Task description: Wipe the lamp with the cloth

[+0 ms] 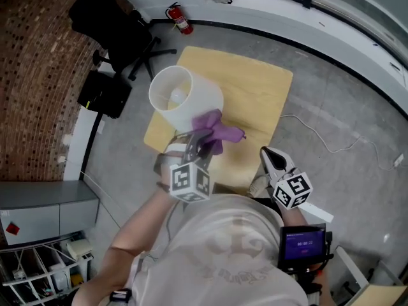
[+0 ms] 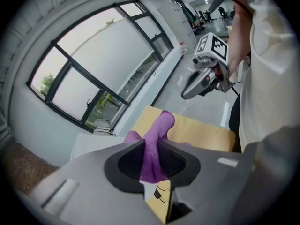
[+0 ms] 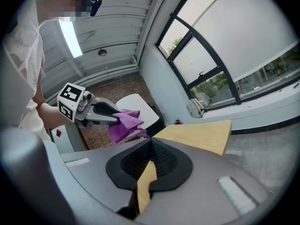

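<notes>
A lamp with a white shade (image 1: 185,97) stands on the pale wooden table (image 1: 255,88). My left gripper (image 1: 203,142) is shut on a purple cloth (image 1: 217,129), which rests against the shade's near lower side. In the left gripper view the cloth (image 2: 154,149) sticks out between the pads, with the table (image 2: 201,130) behind it. My right gripper (image 1: 268,155) hovers at the table's near edge, right of the lamp, shut with nothing in it. The right gripper view shows the left gripper (image 3: 110,114), the cloth (image 3: 124,123) and the shade (image 3: 138,104).
A black office chair (image 1: 108,18) and a red fire extinguisher (image 1: 180,19) stand beyond the table. A black box (image 1: 105,94) sits on the floor at its left. A white cable (image 1: 319,136) trails over the grey floor at the right. A grey cabinet (image 1: 44,203) is at the near left.
</notes>
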Motion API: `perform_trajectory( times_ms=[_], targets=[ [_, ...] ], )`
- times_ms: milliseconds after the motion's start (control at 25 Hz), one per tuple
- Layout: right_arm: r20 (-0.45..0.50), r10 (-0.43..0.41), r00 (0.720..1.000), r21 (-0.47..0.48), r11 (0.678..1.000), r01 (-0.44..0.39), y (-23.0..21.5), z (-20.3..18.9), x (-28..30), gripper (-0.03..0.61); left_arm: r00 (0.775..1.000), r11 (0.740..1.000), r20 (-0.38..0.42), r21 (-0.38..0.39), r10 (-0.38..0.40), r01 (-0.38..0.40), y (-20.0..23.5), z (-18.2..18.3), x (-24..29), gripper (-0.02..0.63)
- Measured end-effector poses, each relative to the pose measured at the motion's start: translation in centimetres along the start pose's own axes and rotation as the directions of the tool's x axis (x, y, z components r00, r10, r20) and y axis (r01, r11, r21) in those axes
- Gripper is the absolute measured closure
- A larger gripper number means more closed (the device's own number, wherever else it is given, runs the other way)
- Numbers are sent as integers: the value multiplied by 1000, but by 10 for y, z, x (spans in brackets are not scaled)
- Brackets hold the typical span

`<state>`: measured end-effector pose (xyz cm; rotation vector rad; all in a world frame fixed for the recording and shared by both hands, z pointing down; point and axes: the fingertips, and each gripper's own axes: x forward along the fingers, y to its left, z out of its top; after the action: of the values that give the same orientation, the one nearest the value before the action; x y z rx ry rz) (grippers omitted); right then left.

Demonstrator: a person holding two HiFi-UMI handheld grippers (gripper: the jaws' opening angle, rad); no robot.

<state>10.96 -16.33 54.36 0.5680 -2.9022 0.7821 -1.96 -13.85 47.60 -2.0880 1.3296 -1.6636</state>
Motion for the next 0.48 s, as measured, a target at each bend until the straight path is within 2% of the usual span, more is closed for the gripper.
perform_trajectory(
  times_ms=[120, 280, 480],
  targets=[
    [-15, 26, 1000, -10, 1000, -26, 4, 1, 6, 568, 993, 993, 37, -44, 109, -107, 35, 0, -34, 534],
    [-14, 50, 999, -13, 999, -50, 9, 5, 17, 568, 968, 973, 101, -54, 229, -224, 70, 5, -75, 534],
    [-10, 56, 998, -15, 998, -57, 22, 9, 22, 568, 933, 936, 94, -89, 348, -340, 96, -5, -95, 534]
  ],
)
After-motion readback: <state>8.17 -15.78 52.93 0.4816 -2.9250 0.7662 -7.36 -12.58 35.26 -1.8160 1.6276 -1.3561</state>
